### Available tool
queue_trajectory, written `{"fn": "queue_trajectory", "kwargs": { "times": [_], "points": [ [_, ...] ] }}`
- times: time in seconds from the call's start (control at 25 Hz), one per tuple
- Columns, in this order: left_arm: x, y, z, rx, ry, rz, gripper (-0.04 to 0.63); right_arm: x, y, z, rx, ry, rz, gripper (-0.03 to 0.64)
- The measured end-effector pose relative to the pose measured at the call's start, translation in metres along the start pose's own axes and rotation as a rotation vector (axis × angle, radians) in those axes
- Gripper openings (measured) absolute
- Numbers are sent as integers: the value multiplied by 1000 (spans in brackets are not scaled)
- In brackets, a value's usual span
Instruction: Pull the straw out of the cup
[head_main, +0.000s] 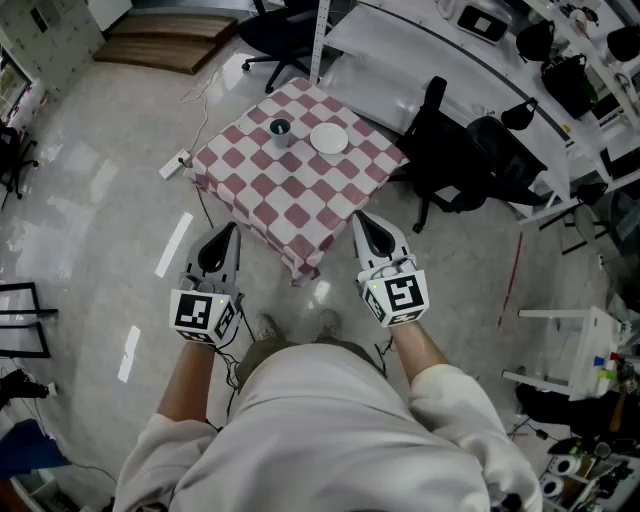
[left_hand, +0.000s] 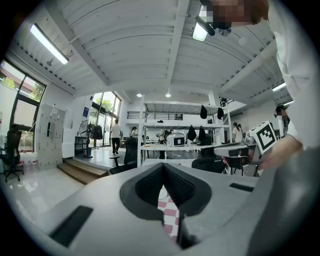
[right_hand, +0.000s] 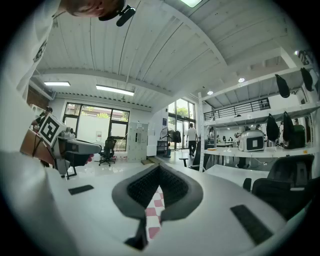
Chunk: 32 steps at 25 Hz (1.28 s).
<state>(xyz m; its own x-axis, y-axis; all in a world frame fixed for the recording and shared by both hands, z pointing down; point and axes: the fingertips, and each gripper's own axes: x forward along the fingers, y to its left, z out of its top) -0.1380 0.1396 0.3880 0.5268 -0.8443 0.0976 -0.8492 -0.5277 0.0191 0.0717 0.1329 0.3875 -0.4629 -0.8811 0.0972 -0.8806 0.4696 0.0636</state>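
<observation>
A small dark cup (head_main: 280, 131) stands near the far side of a table with a red-and-white checked cloth (head_main: 290, 195). I cannot make out a straw at this distance. A white round plate (head_main: 329, 138) lies just right of the cup. My left gripper (head_main: 231, 230) is held in the air in front of the table's near corner, shut with nothing in it. My right gripper (head_main: 359, 217) hangs level beside it, also shut and empty. In the left gripper view (left_hand: 163, 165) and the right gripper view (right_hand: 159, 168) only a strip of the cloth shows below the meeting jaws.
Black office chairs (head_main: 455, 160) stand right of the table, beside a long white desk (head_main: 420, 50). A power strip (head_main: 175, 163) with its cable lies on the floor to the left. A wooden platform (head_main: 170, 40) is far left. A person (left_hand: 115, 135) walks in the distance.
</observation>
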Motion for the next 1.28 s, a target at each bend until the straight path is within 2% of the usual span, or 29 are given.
{"fn": "queue_trajectory", "kwargs": {
  "times": [0.52, 0.8, 1.28],
  "points": [
    [-1, -6, -3, 0, 3, 11, 5, -8, 3, -8, -4, 8, 26, 3],
    [10, -18, -2, 15, 7, 15, 5, -13, -2, -9, -13, -8, 67, 3],
    [23, -31, -8, 19, 2, 91, 5, -16, -24, -24, -26, 3, 149, 3]
  ]
}}
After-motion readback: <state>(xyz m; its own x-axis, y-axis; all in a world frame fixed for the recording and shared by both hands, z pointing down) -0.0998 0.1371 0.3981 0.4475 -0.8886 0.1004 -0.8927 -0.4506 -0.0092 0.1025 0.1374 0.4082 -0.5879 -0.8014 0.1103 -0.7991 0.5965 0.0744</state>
